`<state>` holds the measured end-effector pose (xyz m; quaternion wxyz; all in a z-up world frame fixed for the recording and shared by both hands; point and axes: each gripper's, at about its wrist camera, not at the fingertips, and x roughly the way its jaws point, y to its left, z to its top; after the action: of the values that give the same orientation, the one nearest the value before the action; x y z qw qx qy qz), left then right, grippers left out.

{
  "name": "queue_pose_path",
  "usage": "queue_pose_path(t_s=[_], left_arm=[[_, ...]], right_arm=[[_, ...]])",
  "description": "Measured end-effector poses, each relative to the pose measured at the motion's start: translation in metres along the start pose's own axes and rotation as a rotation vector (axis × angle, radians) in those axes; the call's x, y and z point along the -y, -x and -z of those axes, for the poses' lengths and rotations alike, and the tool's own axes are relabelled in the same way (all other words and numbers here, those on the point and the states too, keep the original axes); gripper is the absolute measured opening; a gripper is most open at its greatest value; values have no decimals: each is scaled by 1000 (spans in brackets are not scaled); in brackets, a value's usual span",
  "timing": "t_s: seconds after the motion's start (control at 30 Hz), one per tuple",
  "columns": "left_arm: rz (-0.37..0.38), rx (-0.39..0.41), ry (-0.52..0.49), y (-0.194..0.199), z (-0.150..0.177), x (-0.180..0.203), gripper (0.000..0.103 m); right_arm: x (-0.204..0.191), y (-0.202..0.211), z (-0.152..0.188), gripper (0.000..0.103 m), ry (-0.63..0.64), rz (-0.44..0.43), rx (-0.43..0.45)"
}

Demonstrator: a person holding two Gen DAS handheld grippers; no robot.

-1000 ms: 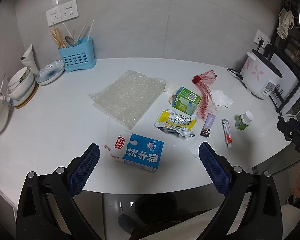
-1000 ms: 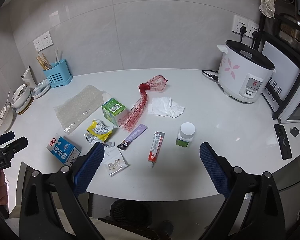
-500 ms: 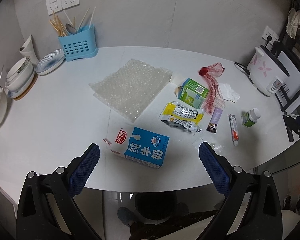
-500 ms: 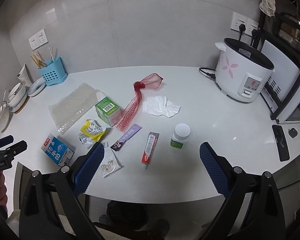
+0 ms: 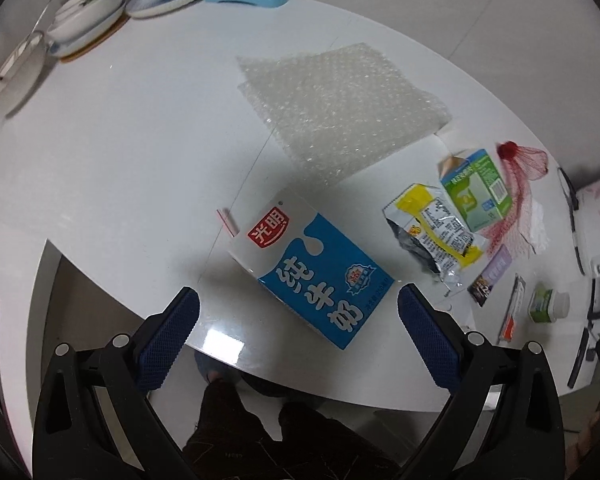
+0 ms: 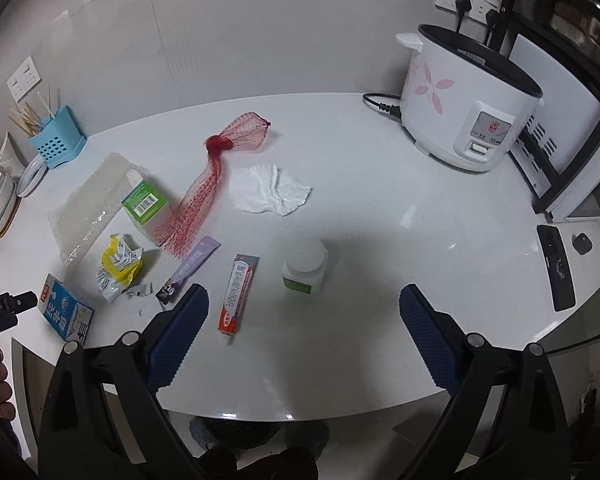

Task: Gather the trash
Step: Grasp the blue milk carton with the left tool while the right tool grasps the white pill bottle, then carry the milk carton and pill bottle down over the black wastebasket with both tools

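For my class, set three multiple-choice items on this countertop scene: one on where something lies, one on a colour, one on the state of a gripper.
1. Where does the toothpaste tube lie?
A. inside the utensil holder
B. flat between the purple sachet and the small white bottle
C. on top of the rice cooker

2. What colour is the mesh net bag?
A. red
B. blue
C. black

3. How does the left gripper stand?
A. shut on the milk carton
B. shut on nothing
C. open, holding nothing

Answers: 1 B, the tube lies flat with those two either side. 2 A, the netting is red. 3 C, its blue pads stand wide apart with the carton lying untouched on the counter.
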<state>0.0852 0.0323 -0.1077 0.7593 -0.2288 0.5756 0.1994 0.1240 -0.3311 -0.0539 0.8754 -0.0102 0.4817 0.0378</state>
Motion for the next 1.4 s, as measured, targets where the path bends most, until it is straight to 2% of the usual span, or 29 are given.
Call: queue_pose_path(t_s=[0.23, 0.5, 0.6, 0.77, 0.9, 1.03, 1.1, 1.13, 1.2, 1.23, 1.27, 1.4], left_arm=[[-42, -78, 152, -29, -2, 1, 97], [-95, -96, 257, -51, -5, 2, 98], [-119, -71, 278, -49, -10, 6, 97], [-123, -95, 327, -57, -16, 12, 97], [-159, -110, 365, -66, -18, 13, 96], [-182, -126, 387, -77, -16, 11, 88], [-190, -126, 381, -79, -15, 10, 80], [-195, -126, 377, -79, -14, 11, 72], [-219, -123, 366, -76, -14, 13, 69], [-219, -123, 366, -76, -13, 12, 69], [-214, -121, 365, -76, -12, 12, 69], [-213, -108, 359, -76, -7, 0, 68]], right_arm=[[5, -47, -11, 92, -9, 30, -56], [3, -92, -8, 92, -8, 83, -81], [5, -101, -7, 89, -24, 63, -84], [7, -106, -10, 89, -30, 53, -71], [9, -114, -15, 87, -45, 61, -80], [8, -123, -16, 78, -58, 72, -99], [7, -127, -15, 73, -66, 74, -109], [6, -129, -15, 69, -65, 80, -115], [4, -131, -13, 58, -60, 74, -128], [3, -133, -13, 47, -56, 70, -136], [1, -134, -13, 40, -51, 74, -143], [0, -133, -12, 40, -60, 69, -140]])
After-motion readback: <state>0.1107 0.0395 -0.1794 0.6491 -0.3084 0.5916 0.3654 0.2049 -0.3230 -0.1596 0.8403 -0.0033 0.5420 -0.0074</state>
